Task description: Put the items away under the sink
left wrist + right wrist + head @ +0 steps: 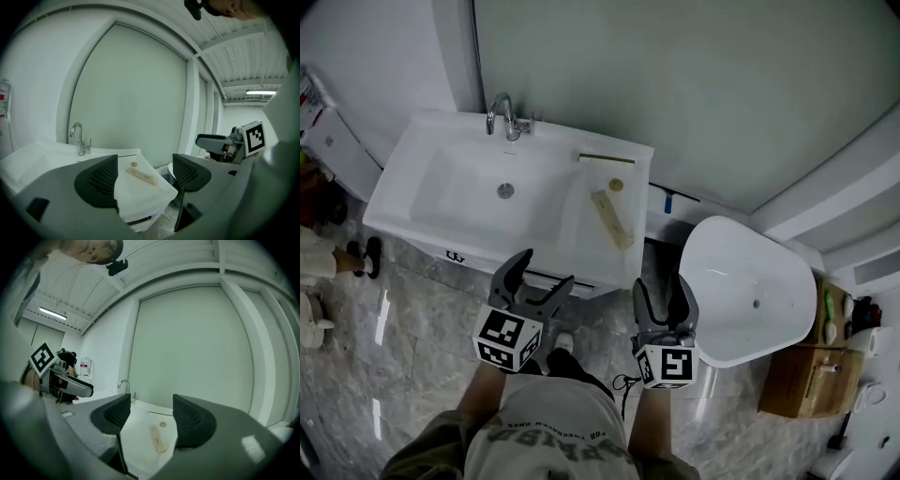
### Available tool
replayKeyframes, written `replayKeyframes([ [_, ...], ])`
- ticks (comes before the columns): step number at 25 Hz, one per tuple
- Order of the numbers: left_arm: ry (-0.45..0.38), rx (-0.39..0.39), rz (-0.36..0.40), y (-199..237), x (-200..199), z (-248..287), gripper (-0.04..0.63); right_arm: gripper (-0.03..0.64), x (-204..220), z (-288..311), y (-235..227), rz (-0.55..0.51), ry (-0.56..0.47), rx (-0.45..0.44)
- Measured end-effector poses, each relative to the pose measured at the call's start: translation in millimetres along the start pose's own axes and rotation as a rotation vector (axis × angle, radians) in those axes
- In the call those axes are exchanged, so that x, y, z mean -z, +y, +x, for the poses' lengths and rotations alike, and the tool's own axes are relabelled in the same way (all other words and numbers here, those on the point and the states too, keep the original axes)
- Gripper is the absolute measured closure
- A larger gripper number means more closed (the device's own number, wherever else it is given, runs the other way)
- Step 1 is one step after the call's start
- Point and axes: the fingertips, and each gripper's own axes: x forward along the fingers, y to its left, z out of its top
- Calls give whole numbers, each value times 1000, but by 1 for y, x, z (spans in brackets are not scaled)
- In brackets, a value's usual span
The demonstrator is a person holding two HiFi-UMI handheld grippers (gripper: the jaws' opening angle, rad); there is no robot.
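Head view: your left gripper [544,269] and right gripper [663,283] hover just in front of the white ceramic sink unit [422,155], both claws spread and empty. The long pale wooden block [612,219] and small round tan disc [616,185] lie on the counter right of the basin.

Left gripper view: jaws wide, block framed between them but well off.

Right gripper view: same, spread on nothing.

Careful: the block sits near the front edge, so a clumsy nudge could tip it onto the floor.

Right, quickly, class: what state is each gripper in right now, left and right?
Left gripper: open, holding nothing.
Right gripper: open, holding nothing.
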Motion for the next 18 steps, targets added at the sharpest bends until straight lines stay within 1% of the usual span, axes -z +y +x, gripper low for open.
replayKeyframes([
  [4,23,-44,-12,6,2,21,245,345,21,37,-23,-4,48,-57],
  [7,42,-73,-21,17,5,32,245,345,40,59,-28,7,94,-95],
  [10,64,-85,-21,28,9,43,245,345,64,82,-29,-11,165,-130],
  [14,104,-65,-17,43,17,61,245,345,100,109,-29,-34,272,-152],
  [18,139,-8,5,59,17,89,245,345,132,140,-29,-63,380,-162],
])
